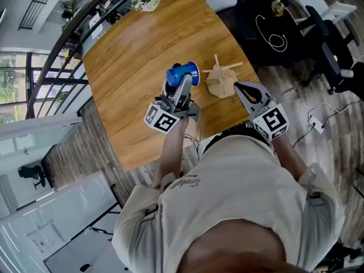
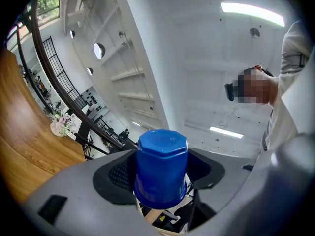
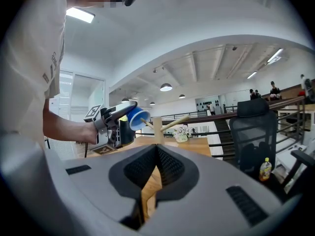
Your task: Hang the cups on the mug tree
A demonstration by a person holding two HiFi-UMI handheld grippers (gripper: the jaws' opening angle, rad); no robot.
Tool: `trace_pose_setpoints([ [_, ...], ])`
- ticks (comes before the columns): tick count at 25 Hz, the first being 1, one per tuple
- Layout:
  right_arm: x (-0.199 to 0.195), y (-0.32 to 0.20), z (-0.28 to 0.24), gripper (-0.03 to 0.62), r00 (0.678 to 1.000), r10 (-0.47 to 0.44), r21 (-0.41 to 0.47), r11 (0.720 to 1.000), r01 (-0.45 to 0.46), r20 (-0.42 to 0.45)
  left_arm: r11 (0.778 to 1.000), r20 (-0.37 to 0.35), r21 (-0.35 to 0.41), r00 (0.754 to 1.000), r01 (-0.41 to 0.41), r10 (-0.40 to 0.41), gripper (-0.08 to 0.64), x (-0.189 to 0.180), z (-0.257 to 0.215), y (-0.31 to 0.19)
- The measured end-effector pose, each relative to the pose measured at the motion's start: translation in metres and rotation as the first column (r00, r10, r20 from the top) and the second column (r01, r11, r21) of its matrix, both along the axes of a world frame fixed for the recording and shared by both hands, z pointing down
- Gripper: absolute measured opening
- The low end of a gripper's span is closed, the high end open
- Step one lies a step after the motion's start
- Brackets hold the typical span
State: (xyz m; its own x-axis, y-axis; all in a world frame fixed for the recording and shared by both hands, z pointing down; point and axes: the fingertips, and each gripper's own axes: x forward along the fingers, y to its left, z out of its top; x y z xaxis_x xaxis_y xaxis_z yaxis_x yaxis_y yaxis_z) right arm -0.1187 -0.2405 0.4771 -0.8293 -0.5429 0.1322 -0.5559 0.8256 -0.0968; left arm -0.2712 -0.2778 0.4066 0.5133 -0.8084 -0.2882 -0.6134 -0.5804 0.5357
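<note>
Blue cup (image 1: 183,74) is being held beside the mug tree (image 1: 220,78).
The left gripper (image 1: 183,84) is clamping the plain blue cup with the faceted bottom just left of the wooden tree, its mouth facing a peg. The right gripper (image 1: 242,89) is hovering just right of the tree, jaws pressed together, empty. The shirt's script is proving too small to read. The tree is standing on a wooden table (image 1: 136,56).

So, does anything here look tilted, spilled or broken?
Nothing stands out. The mug tree stands upright on the table, nothing is spilled, and the blue cup lies sideways only because the left gripper holds it.
</note>
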Motion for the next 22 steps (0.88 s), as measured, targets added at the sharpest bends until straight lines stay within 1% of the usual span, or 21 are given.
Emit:
trace_pose_setpoints([
  [7,0.001,0.003,0.004,-0.005,1.0,0.008,-0.015,1.0,-0.008,-0.005,0.998,0.005,-0.019,0.998,-0.063,0.063,0.295,0.022,0.012,-0.009],
  [15,0.01,0.0,0.009,-0.005,0.999,0.052,-0.037,0.998,-0.052,0.006,0.996,0.021,-0.046,0.996,-0.081,0.082,0.295,0.03,0.026,-0.01],
  [22,0.015,0.002,0.01,-0.005,0.997,0.071,-0.046,0.996,-0.07,0.016,0.993,0.008,-0.062,0.995,-0.099,0.1,0.295,0.037,0.041,-0.01],
])
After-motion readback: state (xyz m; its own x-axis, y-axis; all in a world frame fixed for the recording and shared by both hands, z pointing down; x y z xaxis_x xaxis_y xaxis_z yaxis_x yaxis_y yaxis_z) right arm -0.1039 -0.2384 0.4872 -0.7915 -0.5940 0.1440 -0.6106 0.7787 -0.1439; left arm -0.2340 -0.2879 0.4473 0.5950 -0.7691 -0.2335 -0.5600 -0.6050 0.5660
